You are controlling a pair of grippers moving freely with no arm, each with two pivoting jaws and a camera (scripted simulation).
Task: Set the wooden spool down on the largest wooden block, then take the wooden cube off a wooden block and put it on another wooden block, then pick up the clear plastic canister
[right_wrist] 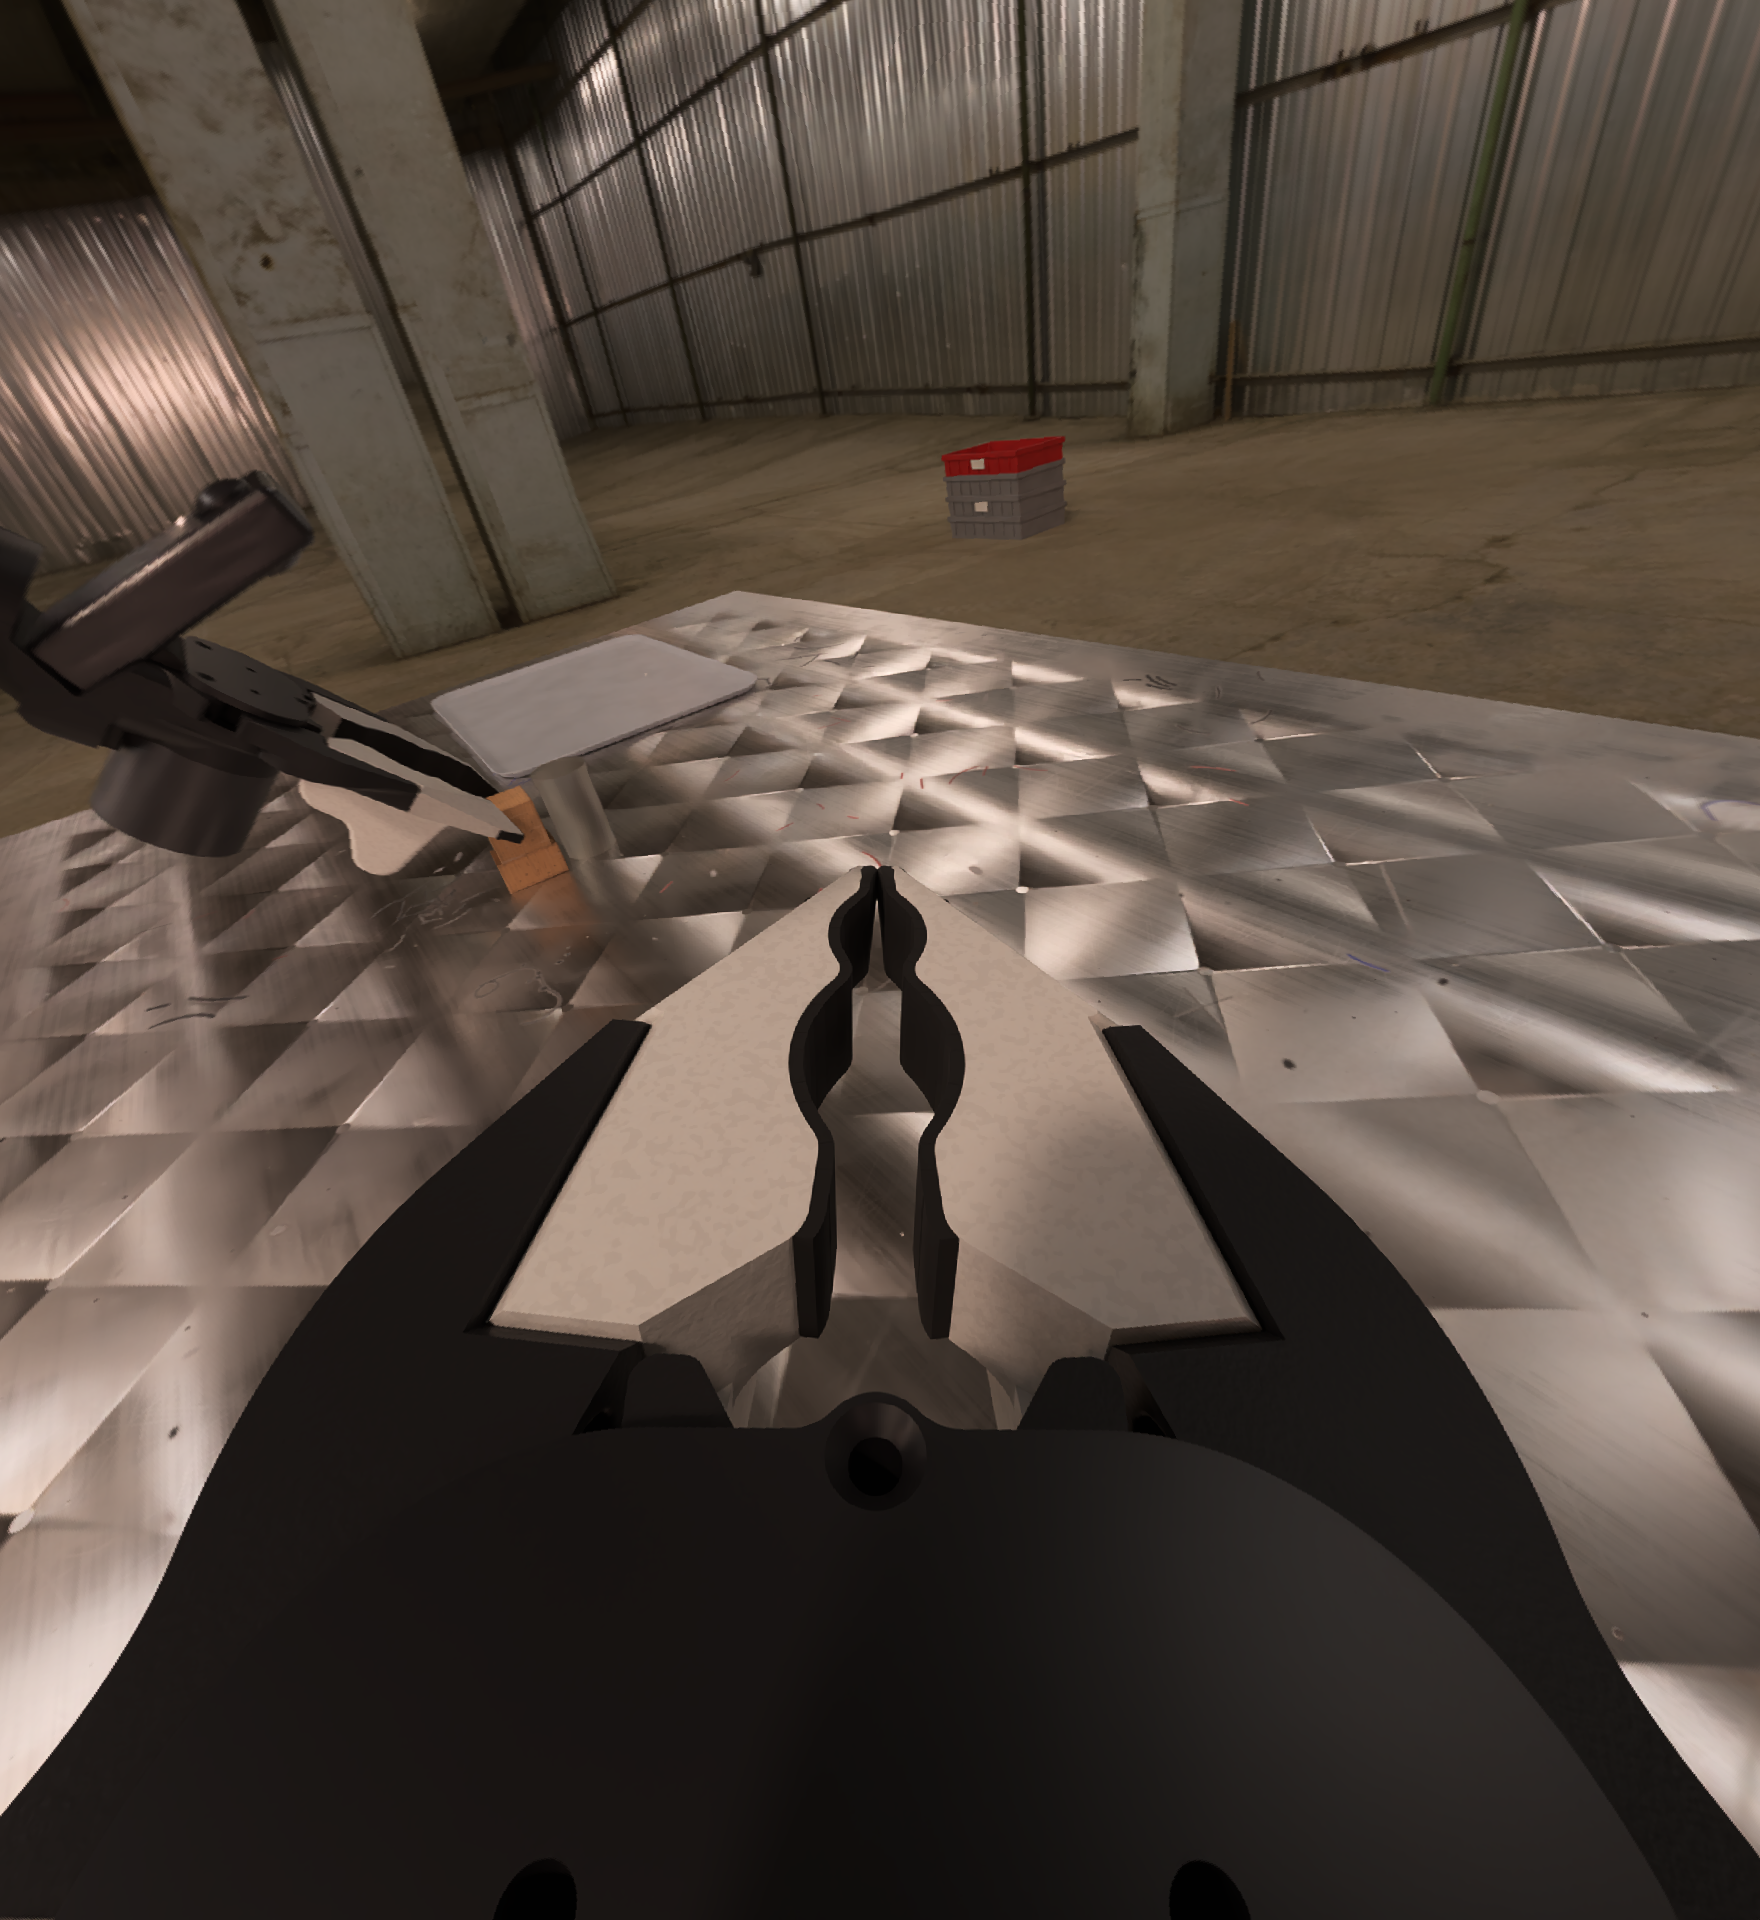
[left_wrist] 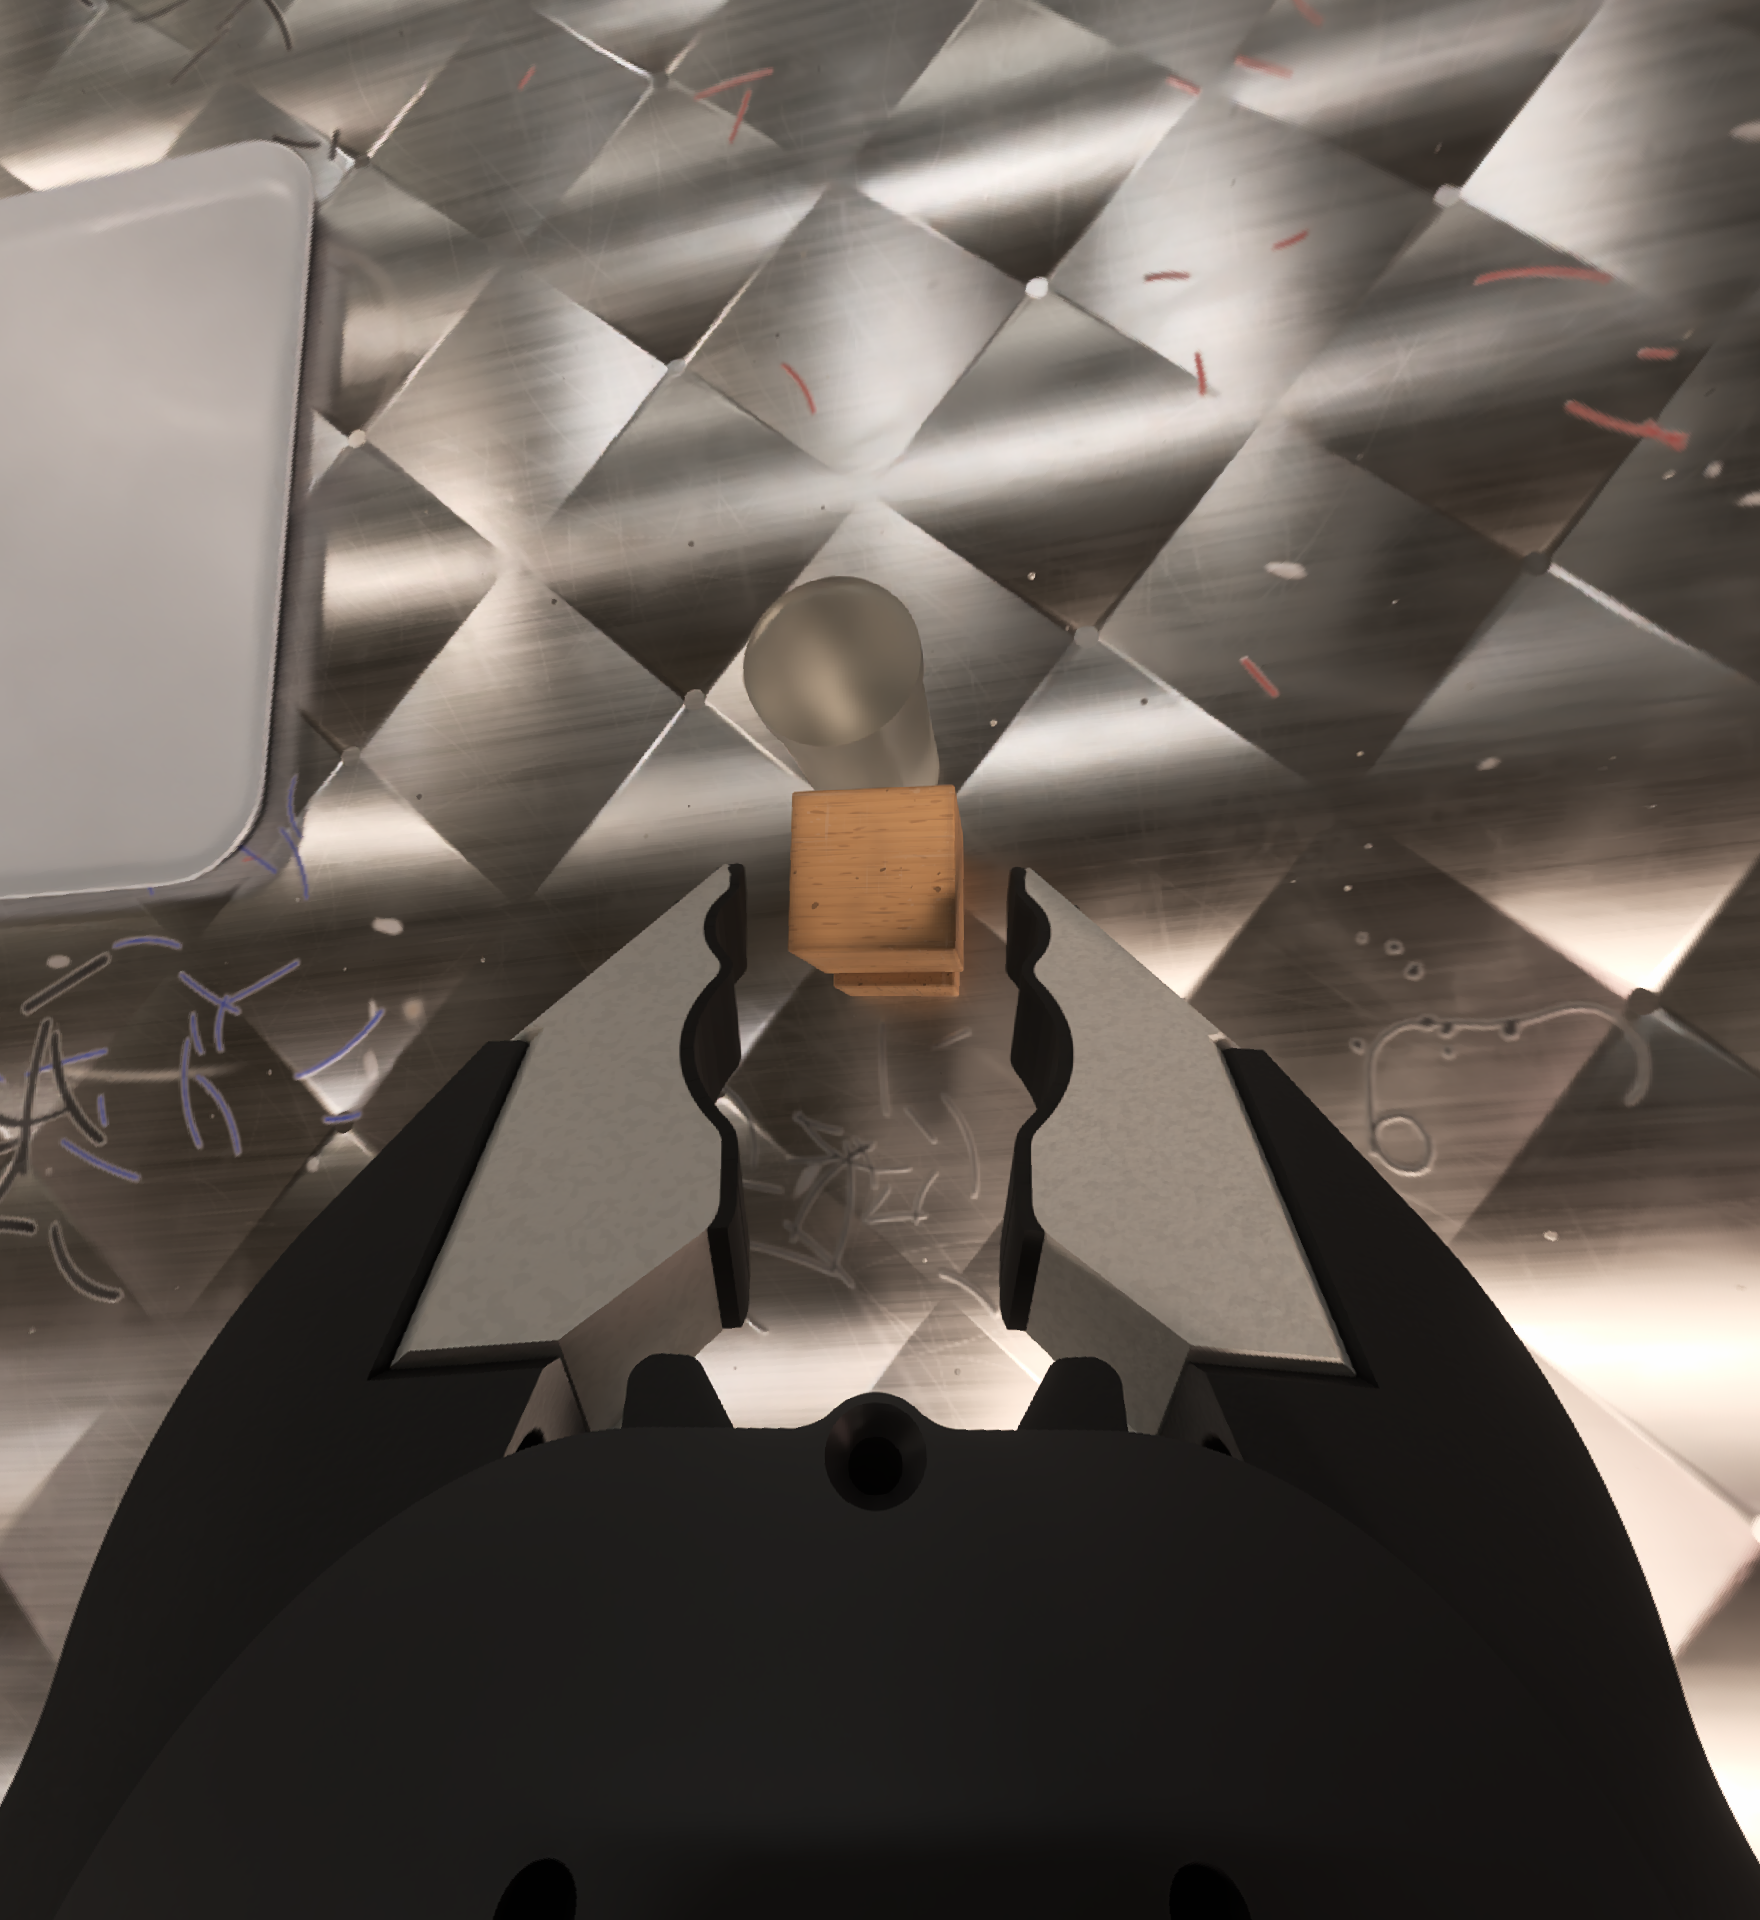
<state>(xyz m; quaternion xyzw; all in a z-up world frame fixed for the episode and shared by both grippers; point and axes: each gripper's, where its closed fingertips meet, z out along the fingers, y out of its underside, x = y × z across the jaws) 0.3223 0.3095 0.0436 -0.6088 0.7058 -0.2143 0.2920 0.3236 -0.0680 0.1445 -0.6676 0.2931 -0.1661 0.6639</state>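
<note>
The left hand-held gripper [left_wrist: 871, 914] hovers above the counter [left_wrist: 1375, 727] with its fingers apart and nothing between them. Just past the fingertips, at twelve o'clock, the wooden cube [left_wrist: 871, 878] sits on a short stack of thin wooden blocks [left_wrist: 902, 979], whose edges peek out beneath it toward five o'clock. The cube lies slightly left of centre in the gap, nearer the left finger. Directly behind it, touching or nearly so, stands the clear plastic canister [left_wrist: 840, 691], upright.

The likely risks: closing off-centre could let the left finger strike first and shove the cube sideways off its stack; reaching too far could knock the canister over, and being light, it would probably roll away. Gripping too low might also catch the thin blocks.

At ten o'clock, well apart, rests a pale square tray [left_wrist: 97, 499].

The right hand-held gripper [right_wrist: 878, 878] has its fingertips pressed together, empty, above bare counter, with the cube at its ten o'clock. The wooden spool is not visible.
</note>
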